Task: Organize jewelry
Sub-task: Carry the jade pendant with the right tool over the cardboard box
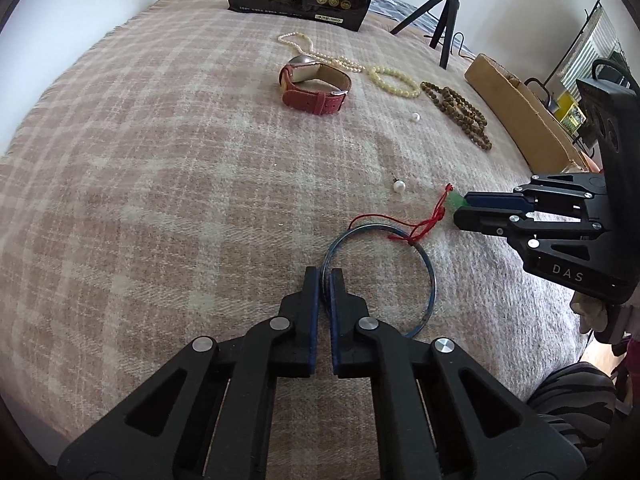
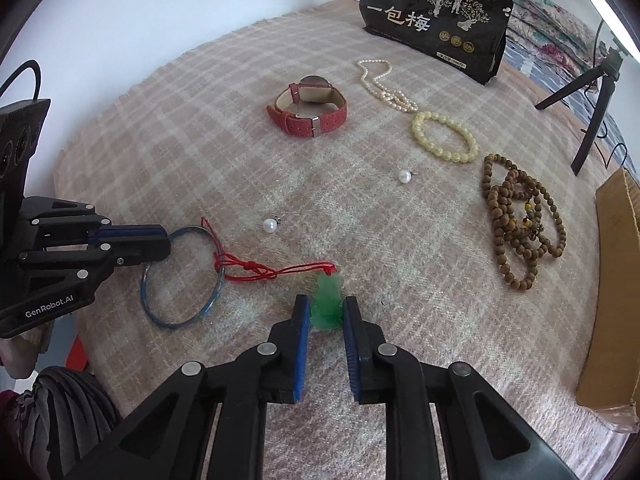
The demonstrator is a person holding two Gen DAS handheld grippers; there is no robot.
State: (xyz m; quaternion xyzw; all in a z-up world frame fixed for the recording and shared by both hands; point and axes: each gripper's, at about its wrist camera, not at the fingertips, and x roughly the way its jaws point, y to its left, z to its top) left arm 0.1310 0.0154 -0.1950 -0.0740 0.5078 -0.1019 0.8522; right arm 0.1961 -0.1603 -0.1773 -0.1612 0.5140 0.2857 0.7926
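A thin blue bangle (image 1: 430, 276) lies on the plaid blanket (image 1: 160, 184). My left gripper (image 1: 325, 276) is shut on its near rim, which passes between the two blue pads. A red cord (image 2: 256, 270) is looped around the bangle (image 2: 180, 322) and runs to a green pendant (image 2: 327, 314). That pendant sits between the pads of my right gripper (image 2: 326, 304), which press on both its sides. In the left wrist view the right gripper (image 1: 460, 205) comes in from the right with the pendant (image 1: 454, 199) at its tips. The left gripper (image 2: 168, 240) shows at the left of the right wrist view.
Further back lie a red-strapped watch (image 2: 308, 108), a pearl necklace (image 2: 380, 84), a yellow bead bracelet (image 2: 444, 136), a long brown bead string (image 2: 520, 224) and two loose pearl earrings (image 2: 270, 225) (image 2: 405, 177). A black bag (image 2: 436, 20) stands behind, a cardboard box (image 2: 612, 300) and tripod (image 2: 592, 100) at right.
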